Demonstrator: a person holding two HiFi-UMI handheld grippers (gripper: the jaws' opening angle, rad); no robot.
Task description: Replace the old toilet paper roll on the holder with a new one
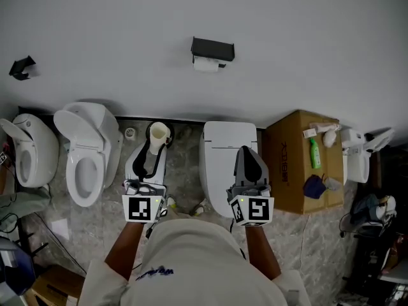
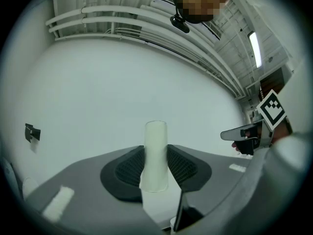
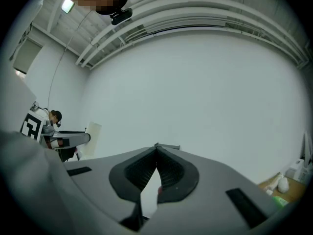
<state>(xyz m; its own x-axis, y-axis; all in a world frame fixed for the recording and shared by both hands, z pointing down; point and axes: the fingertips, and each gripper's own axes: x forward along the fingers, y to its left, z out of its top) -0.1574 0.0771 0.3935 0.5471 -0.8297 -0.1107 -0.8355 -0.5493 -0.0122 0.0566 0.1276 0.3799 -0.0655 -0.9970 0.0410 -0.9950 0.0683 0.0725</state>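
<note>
cream tube (image 2: 155, 133) grasped by left gripper (image 2: 155, 153) jaws; right gripper (image 3: 156, 151) jaws clenched empty; holder (image 1: 213, 48) well apart ahead.

L gripper (image 1: 152, 150) pointing fwd, roughly level, jaws clamping cardboard tube (image 2: 156, 146). R gripper (image 1: 248, 153) pointing fwd alongside, jaws pressing together, empty. Both forearms reaching fwd.

The holder (image 1: 213, 48) sits on the wall (image 1: 127, 37) above a toilet (image 1: 226, 161), a box (image 1: 290, 164) at its right.
</note>
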